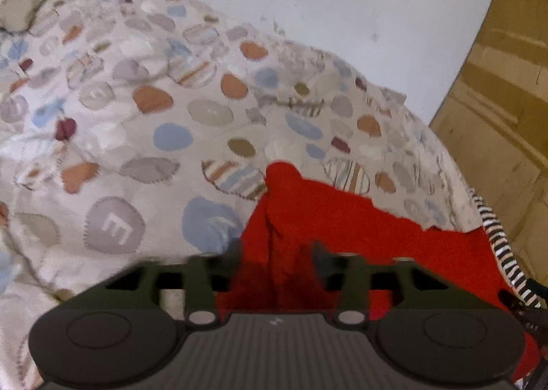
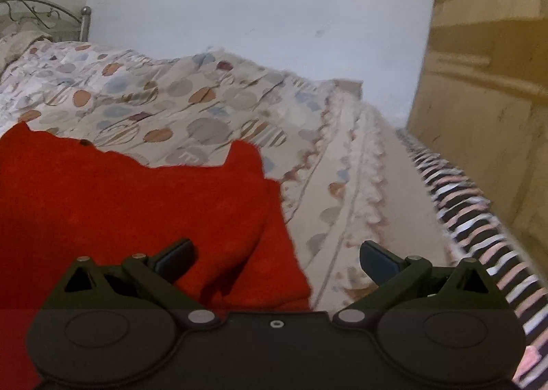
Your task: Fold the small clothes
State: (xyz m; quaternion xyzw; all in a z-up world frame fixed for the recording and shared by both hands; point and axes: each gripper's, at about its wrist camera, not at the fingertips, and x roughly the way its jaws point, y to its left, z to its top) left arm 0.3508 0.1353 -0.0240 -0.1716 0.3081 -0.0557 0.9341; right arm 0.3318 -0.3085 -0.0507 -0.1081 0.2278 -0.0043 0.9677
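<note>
A small red garment lies on a patterned bedspread. In the left wrist view my left gripper has its jaws drawn in around a raised fold of the red cloth, which runs between the fingers. In the right wrist view the red garment spreads across the lower left, with a folded layer near its right edge. My right gripper is wide open and empty, hovering over the garment's right edge, its left finger above the cloth and its right finger above the bedspread.
A black-and-white striped cloth runs along the bed's right edge, also seen in the left wrist view. A wooden wardrobe stands to the right. A white wall is behind. A metal headboard is at far left.
</note>
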